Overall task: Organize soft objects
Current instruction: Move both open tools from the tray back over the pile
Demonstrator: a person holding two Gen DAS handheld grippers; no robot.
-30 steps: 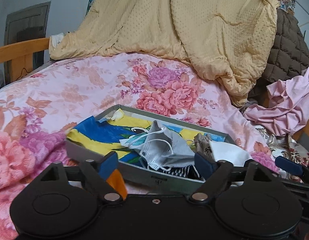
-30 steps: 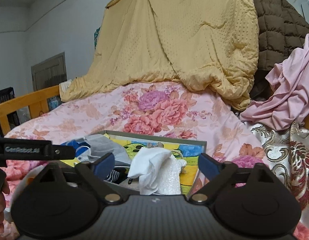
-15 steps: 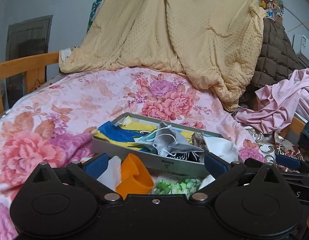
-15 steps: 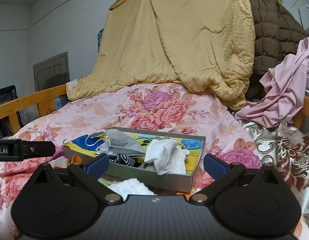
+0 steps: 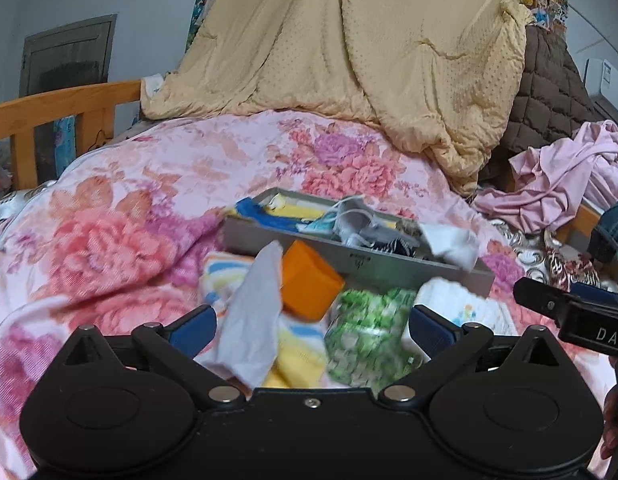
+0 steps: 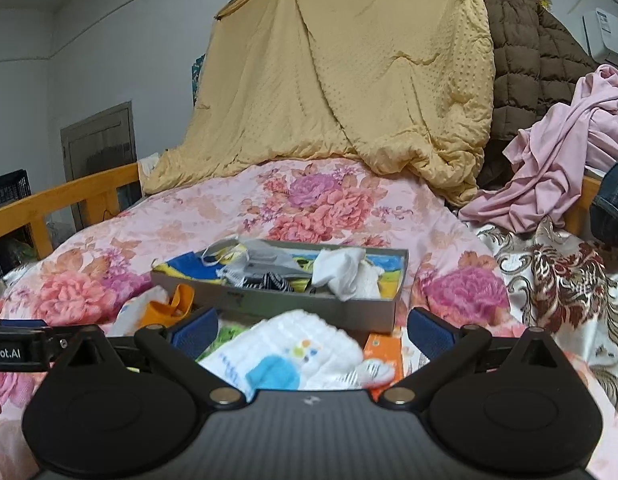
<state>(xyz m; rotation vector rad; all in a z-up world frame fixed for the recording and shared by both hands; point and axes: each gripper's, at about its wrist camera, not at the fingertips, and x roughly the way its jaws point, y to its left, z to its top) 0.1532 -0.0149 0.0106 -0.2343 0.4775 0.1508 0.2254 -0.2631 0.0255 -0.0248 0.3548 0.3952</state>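
Note:
A shallow grey box (image 5: 389, 270) lies on the floral bedspread. It holds face masks (image 5: 355, 220), a striped sock and a white cloth (image 6: 341, 268). In front of it lies a loose pile: a pale grey cloth (image 5: 253, 312), an orange piece (image 5: 309, 284), a green patterned pack (image 5: 365, 332) and a white towel with a blue patch (image 6: 293, 352). My left gripper (image 5: 311, 330) is open above the pile, its pads touching nothing. My right gripper (image 6: 313, 330) is open over the white towel, beside the left gripper (image 6: 17, 344).
A yellow quilt (image 5: 349, 60) hangs at the back, with a brown padded coat (image 6: 537, 64) and crumpled pink fabric (image 6: 557, 160) to the right. A wooden bed rail (image 5: 57, 108) runs along the left. A small orange carton (image 6: 385, 354) lies by the box's near right corner.
Both grippers have drawn back from the grey box, which now looks smaller and farther off. The loose pile in front of the box has come into view.

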